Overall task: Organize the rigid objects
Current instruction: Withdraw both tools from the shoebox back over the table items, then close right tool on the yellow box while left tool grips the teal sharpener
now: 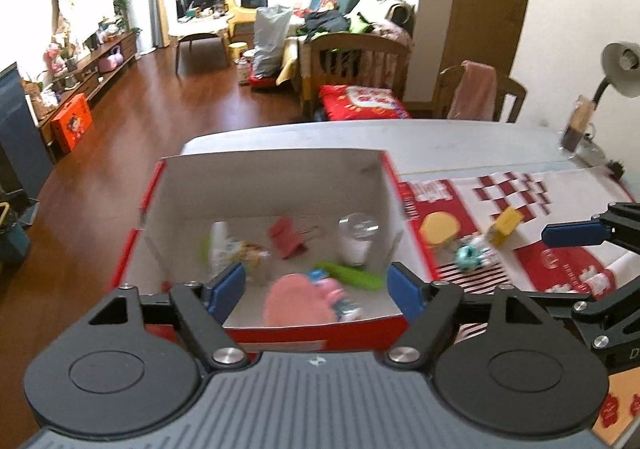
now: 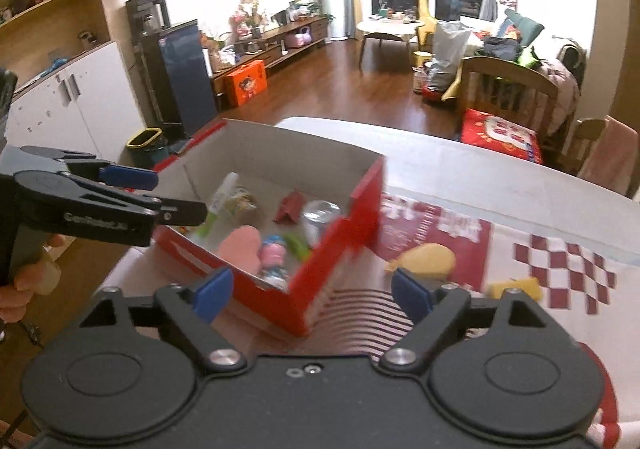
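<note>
The surface [image 1: 460, 145] carries a red box [image 1: 412, 233] holding a pink item [image 1: 296, 303], green piece [image 1: 352, 275] and clear jar [image 1: 358, 239]. Beside the box lie a yellow block [image 1: 506, 225] and teal toy [image 1: 468, 258]. Left hand-held gripper [image 1: 318, 291] and right hand-held gripper [image 2: 312, 291] are both spread, holding nothing.

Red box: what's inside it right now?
In the red box: pink heart, red clip, clear jar, green piece, white tube, small figure. Near wall hides the front floor.

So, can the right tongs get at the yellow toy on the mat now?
Probably yes: the right tongs are open, and the yellow toy lies in the open beside the box, with nothing over it.
</note>
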`<state>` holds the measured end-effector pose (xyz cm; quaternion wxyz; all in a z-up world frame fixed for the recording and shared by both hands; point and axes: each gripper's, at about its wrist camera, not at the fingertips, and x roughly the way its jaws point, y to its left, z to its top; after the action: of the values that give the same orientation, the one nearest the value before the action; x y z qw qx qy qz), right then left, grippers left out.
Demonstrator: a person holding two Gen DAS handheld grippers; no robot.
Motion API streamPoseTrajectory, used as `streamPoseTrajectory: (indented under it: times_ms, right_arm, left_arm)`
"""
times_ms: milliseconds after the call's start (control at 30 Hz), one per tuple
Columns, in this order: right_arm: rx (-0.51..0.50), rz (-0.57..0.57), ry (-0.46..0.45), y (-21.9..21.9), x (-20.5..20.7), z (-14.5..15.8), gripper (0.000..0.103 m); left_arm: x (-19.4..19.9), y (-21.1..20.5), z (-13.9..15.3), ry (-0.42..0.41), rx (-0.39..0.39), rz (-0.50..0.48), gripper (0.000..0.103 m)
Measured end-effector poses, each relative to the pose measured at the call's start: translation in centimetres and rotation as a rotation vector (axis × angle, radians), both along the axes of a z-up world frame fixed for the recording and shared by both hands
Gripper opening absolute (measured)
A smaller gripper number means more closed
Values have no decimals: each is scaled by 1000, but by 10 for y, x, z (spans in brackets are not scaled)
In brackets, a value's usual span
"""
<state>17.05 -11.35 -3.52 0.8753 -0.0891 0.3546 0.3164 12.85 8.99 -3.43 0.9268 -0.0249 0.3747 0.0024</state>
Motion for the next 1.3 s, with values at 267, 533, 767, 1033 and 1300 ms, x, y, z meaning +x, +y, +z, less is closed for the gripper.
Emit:
streamPoseTrajectory:
  times_ms: [267, 533, 767, 1033, 1300]
  right_arm:
    - [0, -85, 6, -58, 12, -10, 103]
    - [-21, -158, 10, -108, 36, -27, 103]
    - [-39, -194, 23, -130, 66, -41, 103]
    - [-61, -301, 62, -134, 114, -60, 103]
    - [-72, -420, 136, -123, 164, -87, 103]
  left_arm:
    - [17, -54, -10, -25, -22, -27, 82]
    - [38, -109, -33, -15, -16, -60, 82]
    - [52, -157, -60, -21, 7, -85, 82]
    - [77, -177, -96, 13, -13, -87, 82]
    - [105, -178, -124, 40, -2, -48, 82]
